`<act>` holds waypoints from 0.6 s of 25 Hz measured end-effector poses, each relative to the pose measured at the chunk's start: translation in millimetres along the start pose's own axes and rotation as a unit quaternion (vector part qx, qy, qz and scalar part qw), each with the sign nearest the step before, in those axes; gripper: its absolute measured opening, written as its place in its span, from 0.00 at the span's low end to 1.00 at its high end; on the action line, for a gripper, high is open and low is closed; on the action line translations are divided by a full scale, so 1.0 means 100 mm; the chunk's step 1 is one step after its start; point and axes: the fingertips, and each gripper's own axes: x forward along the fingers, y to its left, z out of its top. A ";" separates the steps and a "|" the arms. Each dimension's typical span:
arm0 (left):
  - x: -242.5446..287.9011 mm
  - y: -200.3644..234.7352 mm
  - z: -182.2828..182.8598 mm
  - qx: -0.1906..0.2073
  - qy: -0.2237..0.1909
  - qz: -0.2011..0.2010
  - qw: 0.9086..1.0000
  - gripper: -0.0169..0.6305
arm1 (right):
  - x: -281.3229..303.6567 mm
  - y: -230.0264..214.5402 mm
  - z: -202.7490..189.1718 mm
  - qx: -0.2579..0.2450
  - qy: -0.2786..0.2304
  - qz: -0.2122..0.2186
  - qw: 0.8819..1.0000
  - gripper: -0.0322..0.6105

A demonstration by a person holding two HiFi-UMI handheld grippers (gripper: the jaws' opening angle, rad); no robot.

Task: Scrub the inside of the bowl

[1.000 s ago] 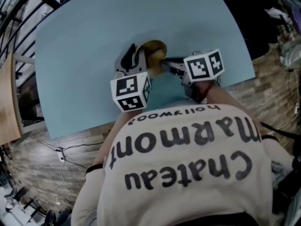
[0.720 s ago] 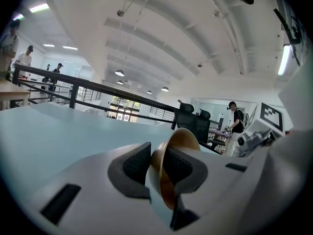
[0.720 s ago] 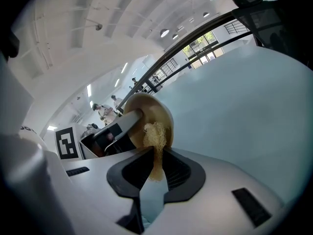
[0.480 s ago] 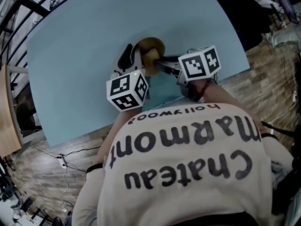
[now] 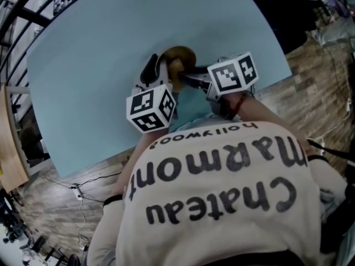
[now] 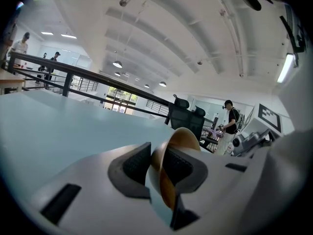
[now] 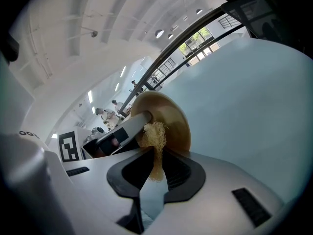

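Risk: left gripper (image 6: 157, 166) pinches only the thin rim of the brown bowl (image 6: 182, 137), jaws narrow, one pad on each side of the wall. Scrubbing force could twist it loose onto the table (image 5: 100, 49). Right gripper (image 7: 155, 169) clamps a straw-coloured fibre scrubber (image 7: 154, 136), whose tuft sits just ahead of its jaws against the bowl's glossy inside.

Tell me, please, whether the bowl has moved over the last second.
Yes, slightly: the bowl has shifted toward the right corner of the table.
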 end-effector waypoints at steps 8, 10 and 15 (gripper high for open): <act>0.18 -0.32 -0.11 -0.004 0.013 -0.016 1.000 0.12 | -0.30 -0.20 0.09 0.005 -0.009 -0.005 1.000 0.15; 0.22 -0.39 -0.12 -0.003 0.015 -0.020 1.000 0.12 | -0.36 -0.25 0.10 0.005 -0.011 -0.011 1.000 0.15; 0.32 -0.57 -0.16 0.000 0.024 -0.032 0.999 0.11 | -0.54 -0.38 0.19 0.005 -0.032 -0.029 0.999 0.15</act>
